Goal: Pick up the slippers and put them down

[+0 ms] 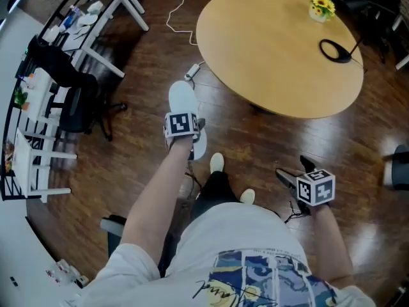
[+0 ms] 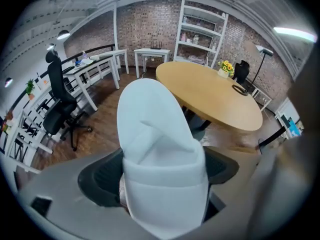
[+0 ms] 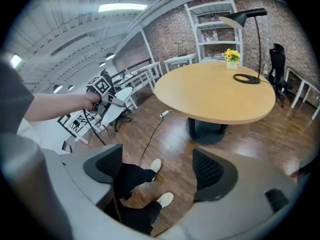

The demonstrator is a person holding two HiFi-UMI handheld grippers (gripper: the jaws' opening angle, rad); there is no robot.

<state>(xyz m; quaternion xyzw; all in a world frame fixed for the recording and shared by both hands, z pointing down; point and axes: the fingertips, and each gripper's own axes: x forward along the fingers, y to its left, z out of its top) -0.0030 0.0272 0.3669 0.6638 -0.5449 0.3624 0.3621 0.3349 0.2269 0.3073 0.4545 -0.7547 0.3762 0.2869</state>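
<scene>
My left gripper [image 1: 186, 117] is shut on a white slipper [image 1: 182, 98], held in the air over the dark wood floor, left of the round table. In the left gripper view the slipper [image 2: 160, 149] fills the gap between the black jaws of that gripper [image 2: 162, 176], toe pointing away. Whether a second slipper lies against it I cannot tell. My right gripper [image 1: 295, 170] hangs lower right with its jaws apart. The right gripper view shows that gripper [image 3: 157, 171] holding nothing, and the left gripper [image 3: 102, 91] with the slipper [image 3: 118, 105] at far left.
A round wooden table [image 1: 275, 69] carries yellow flowers [image 1: 321, 6] and a black lamp base [image 1: 335, 50]. A white cable with a plug block [image 1: 192, 72] runs over the floor. A black office chair [image 1: 77, 104] and white desks [image 1: 96, 24] stand left. The person's feet [image 3: 156, 165] are below.
</scene>
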